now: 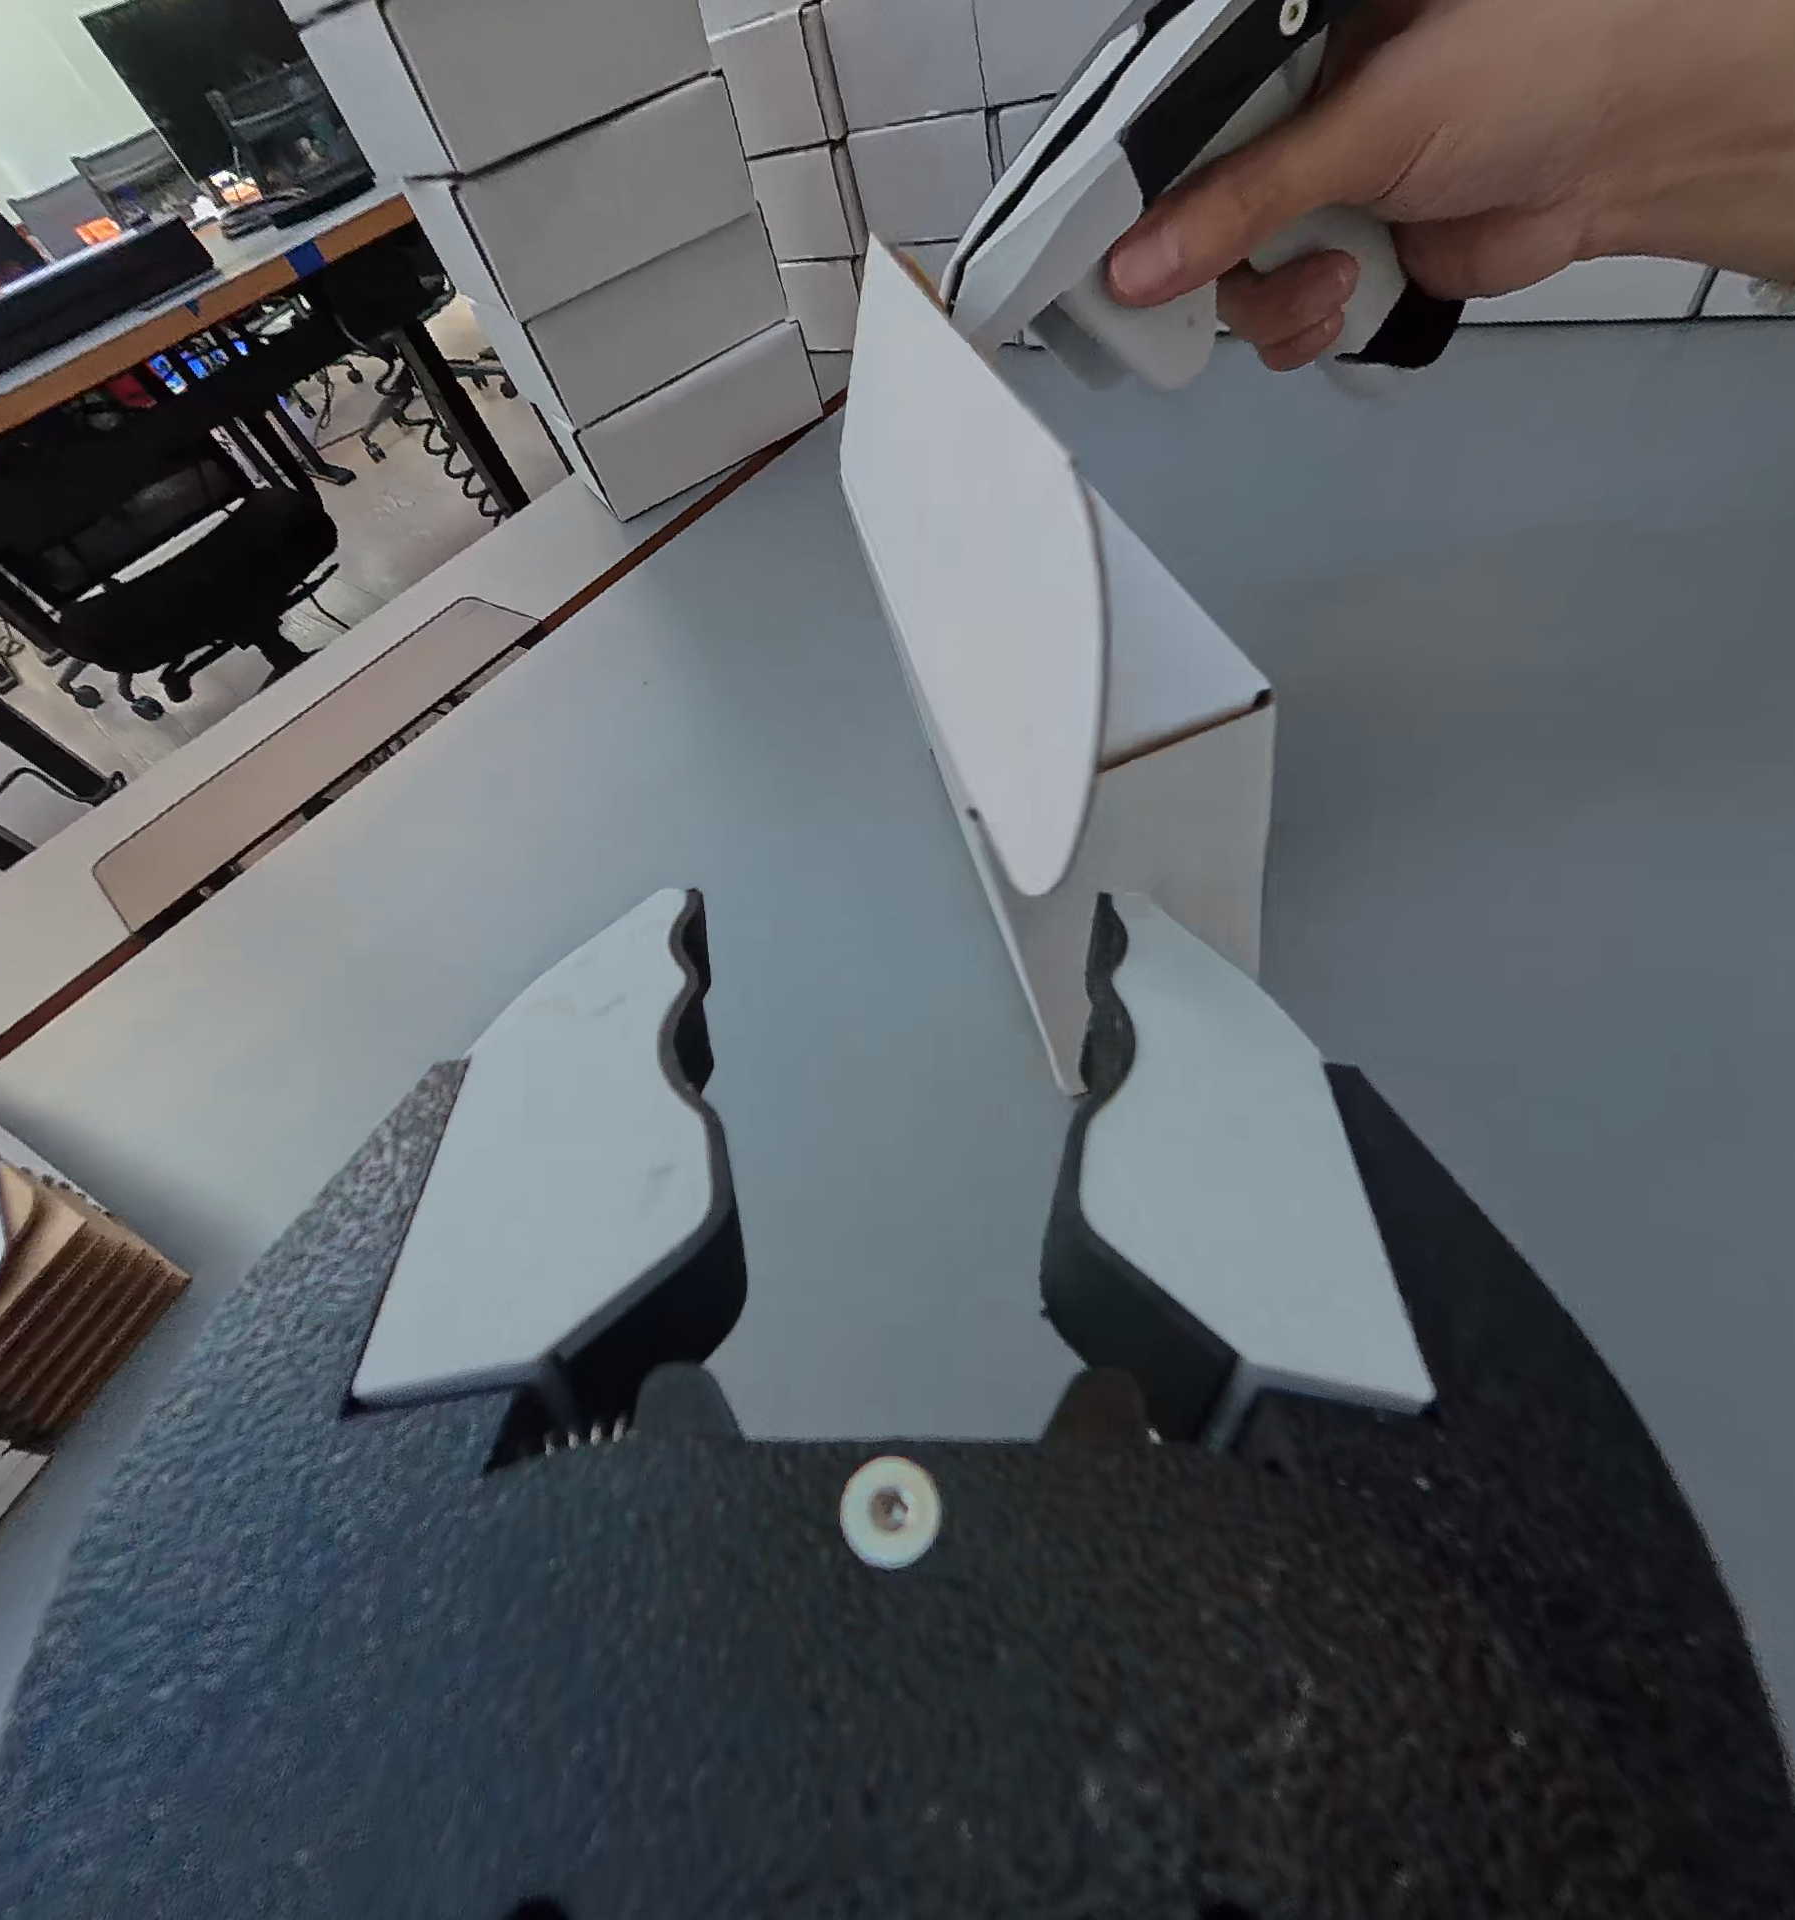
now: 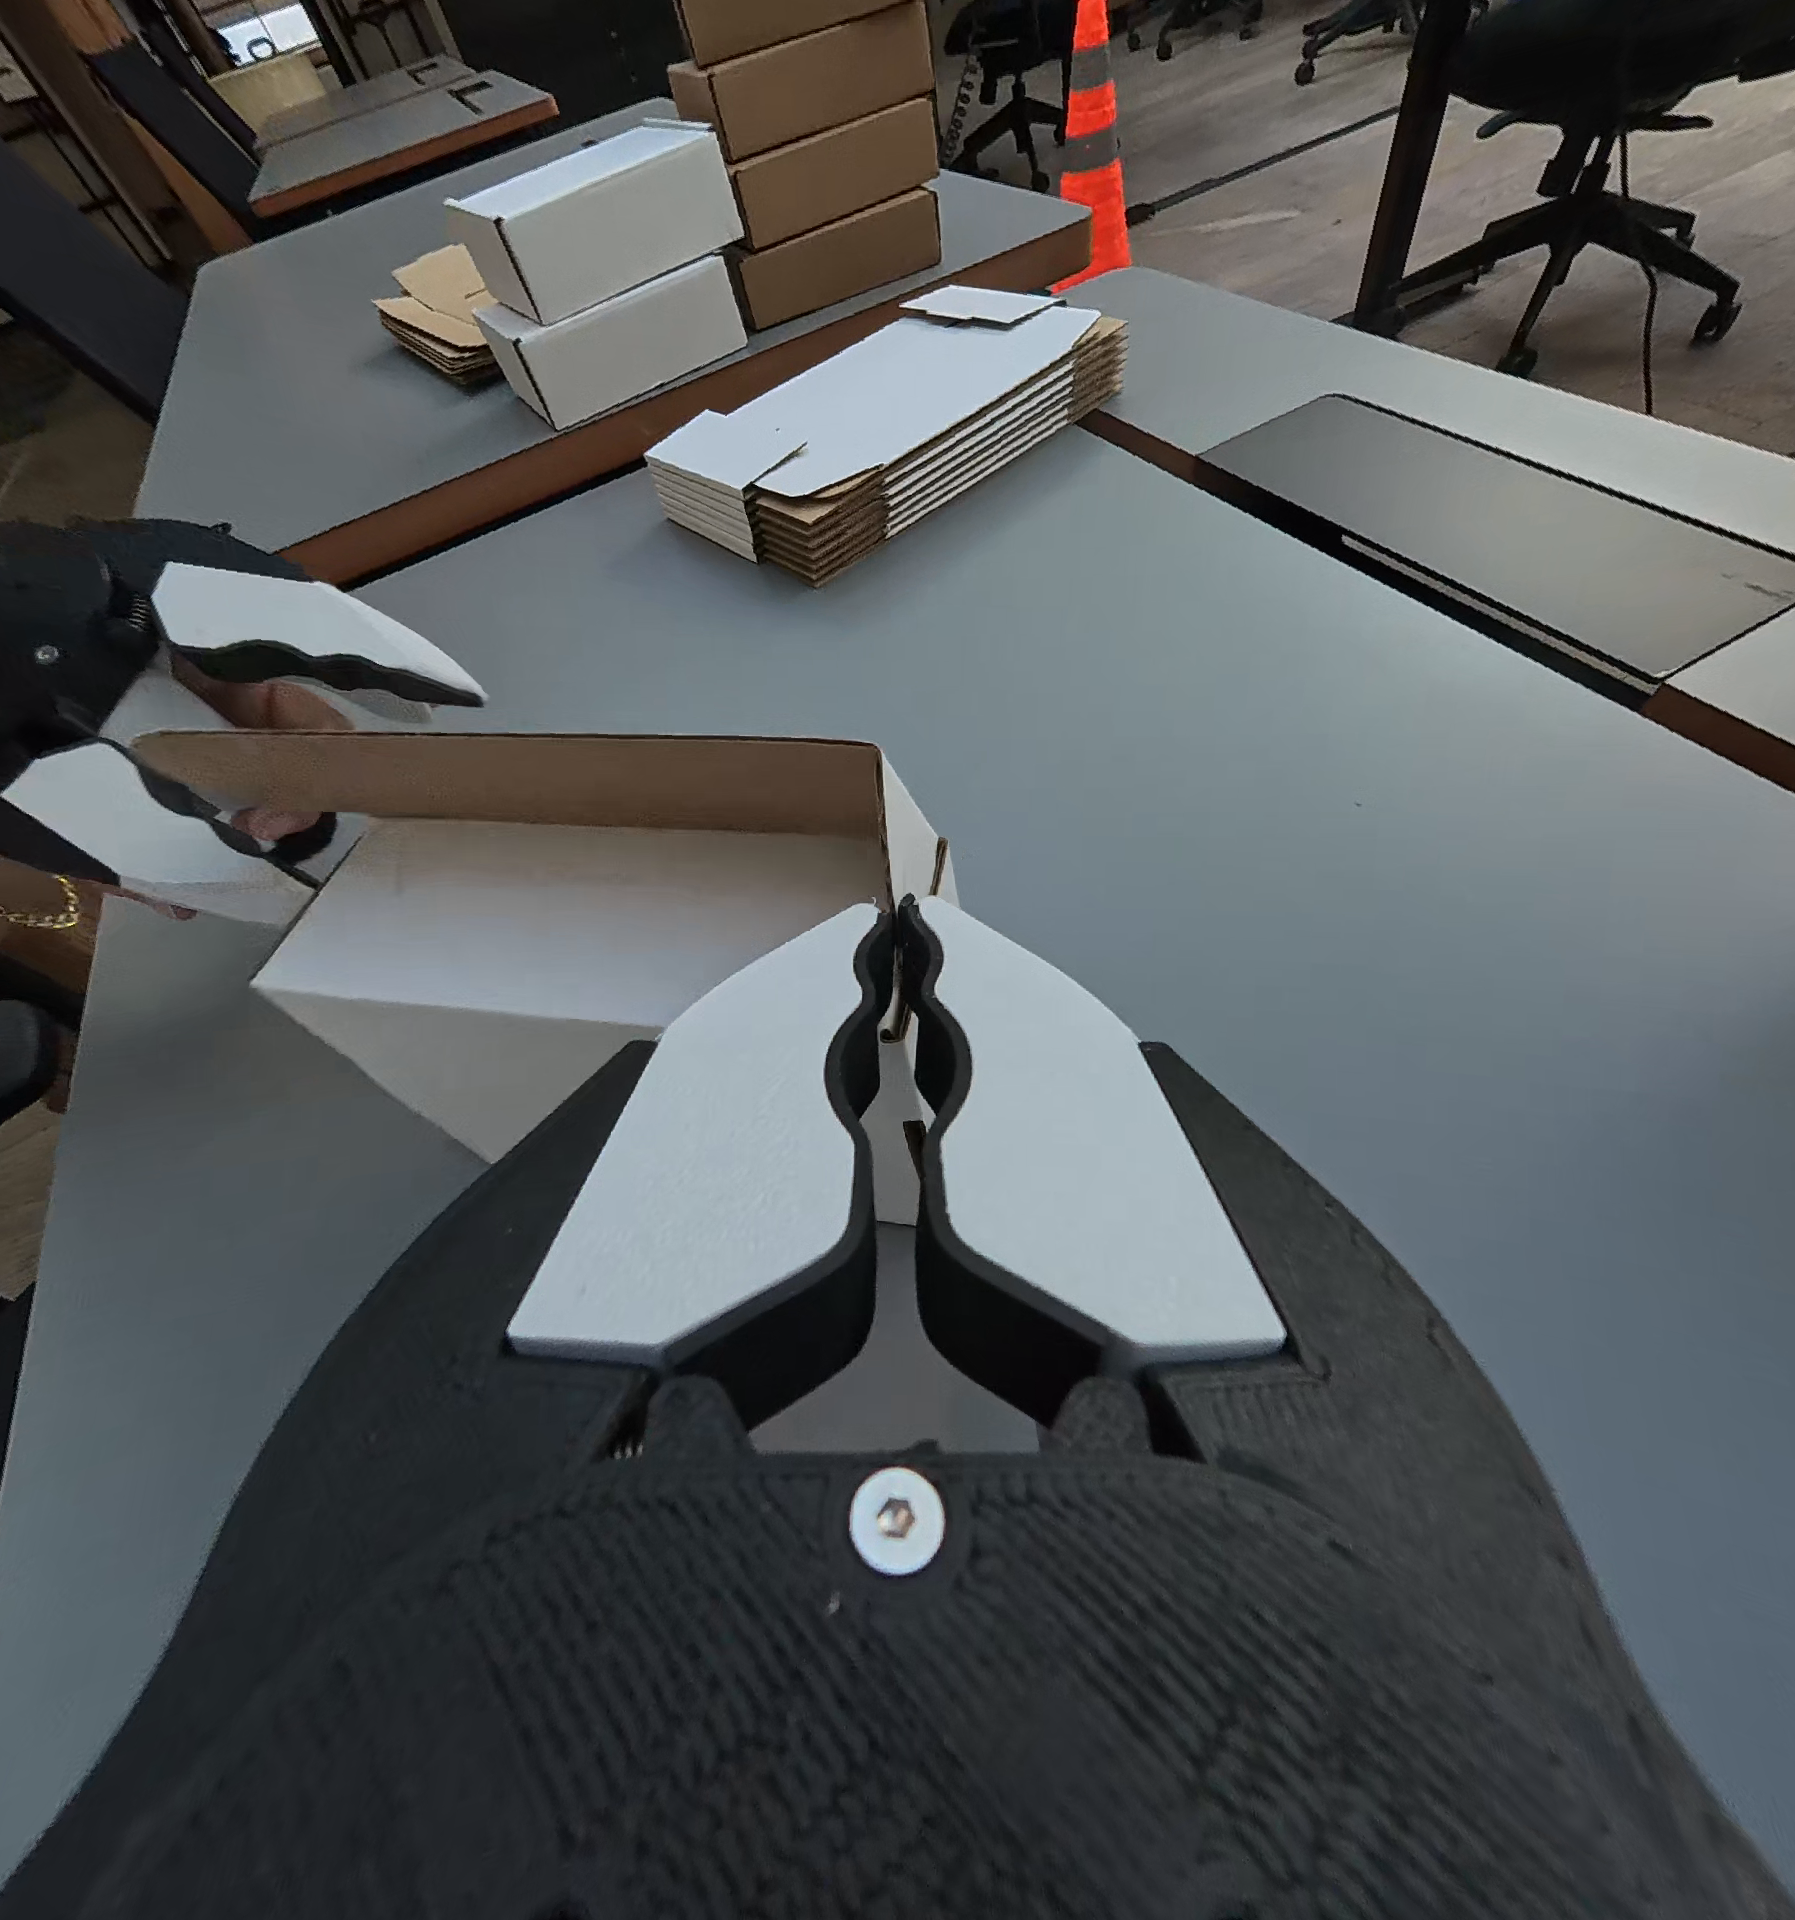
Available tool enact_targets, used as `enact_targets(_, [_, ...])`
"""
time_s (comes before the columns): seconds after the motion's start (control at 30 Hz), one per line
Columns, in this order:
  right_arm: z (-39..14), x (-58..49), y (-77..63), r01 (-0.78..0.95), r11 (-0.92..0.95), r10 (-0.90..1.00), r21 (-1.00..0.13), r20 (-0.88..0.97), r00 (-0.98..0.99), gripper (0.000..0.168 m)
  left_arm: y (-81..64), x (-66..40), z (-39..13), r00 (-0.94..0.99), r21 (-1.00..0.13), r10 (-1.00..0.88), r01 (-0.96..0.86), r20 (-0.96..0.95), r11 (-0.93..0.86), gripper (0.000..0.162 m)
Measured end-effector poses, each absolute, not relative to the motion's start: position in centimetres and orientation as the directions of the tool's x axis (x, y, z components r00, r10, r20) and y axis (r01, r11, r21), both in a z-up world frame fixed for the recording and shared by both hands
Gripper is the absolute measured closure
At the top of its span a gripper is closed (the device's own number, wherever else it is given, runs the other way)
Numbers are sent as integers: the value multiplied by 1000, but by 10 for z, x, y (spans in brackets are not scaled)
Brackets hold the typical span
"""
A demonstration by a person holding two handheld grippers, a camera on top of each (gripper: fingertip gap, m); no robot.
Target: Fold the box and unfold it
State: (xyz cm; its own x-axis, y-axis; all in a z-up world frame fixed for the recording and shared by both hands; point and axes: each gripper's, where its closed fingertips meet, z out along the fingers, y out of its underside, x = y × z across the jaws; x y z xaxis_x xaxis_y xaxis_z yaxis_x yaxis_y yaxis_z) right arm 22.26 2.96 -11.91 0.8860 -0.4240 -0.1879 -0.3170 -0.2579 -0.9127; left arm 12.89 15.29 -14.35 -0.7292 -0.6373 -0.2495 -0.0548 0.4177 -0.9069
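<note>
A white cardboard box (image 1: 1173, 831) with a brown inside stands on the grey table (image 1: 1495, 727). Its long lid panel (image 1: 976, 582) is raised upright. My left gripper (image 1: 901, 935) is open just short of the box's near end, its right finger against the box corner. My right gripper (image 2: 898, 920) is shut on the lid's end flap at the other end of the box (image 2: 519, 935). A hand holds it over the lid's far end in the left wrist view (image 1: 960, 301). The left gripper shows open in the right wrist view (image 2: 399, 790), its fingers astride the lid's far end.
A stack of flat box blanks (image 2: 893, 447) lies beyond the box. Folded white boxes (image 2: 602, 270) and brown boxes (image 2: 831, 156) stand on the adjoining table, an orange cone (image 2: 1095, 145) behind. A wall of white boxes (image 1: 612, 260) rises at the table's far edge. More blanks (image 1: 41, 1299) lie left.
</note>
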Motion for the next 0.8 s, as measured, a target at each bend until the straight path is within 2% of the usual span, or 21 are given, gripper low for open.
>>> enact_targets(0.1, [-120, 220, 34, -299, -275, -428, -914, -163, 889, 167, 150, 112, -123, -735, -930, -631, -1, -249, 368, 108])
enact_targets(0.27, [-121, 220, 35, -275, -291, -457, -917, -120, 882, 167, 132, 82, -113, -760, -931, -592, 50, -270, 361, 120])
enact_targets(0.33, [-120, 220, 35, -276, -289, -462, -916, -119, 879, 167, 130, 75, -114, -759, -923, -582, 64, -292, 380, 119])
enact_targets(0.37, [-121, 221, 35, -275, -293, -467, -916, -113, 877, 168, 129, 69, -116, -768, -917, -568, 64, -297, 394, 113])
enact_targets(0.5, [-120, 222, 33, -258, -313, -484, -914, -80, 871, 168, 124, 57, -115, -766, -918, -566, 80, -306, 388, 116])
enact_targets(0.67, [-120, 222, 33, -261, -303, -485, -917, -88, 870, 168, 134, 81, -114, -637, -896, -668, 86, -386, 435, 118])
enact_targets(0.8, [-120, 221, 32, -259, -302, -489, -917, -84, 868, 168, 132, 88, -107, -634, -929, -701, 80, -326, 360, 135])
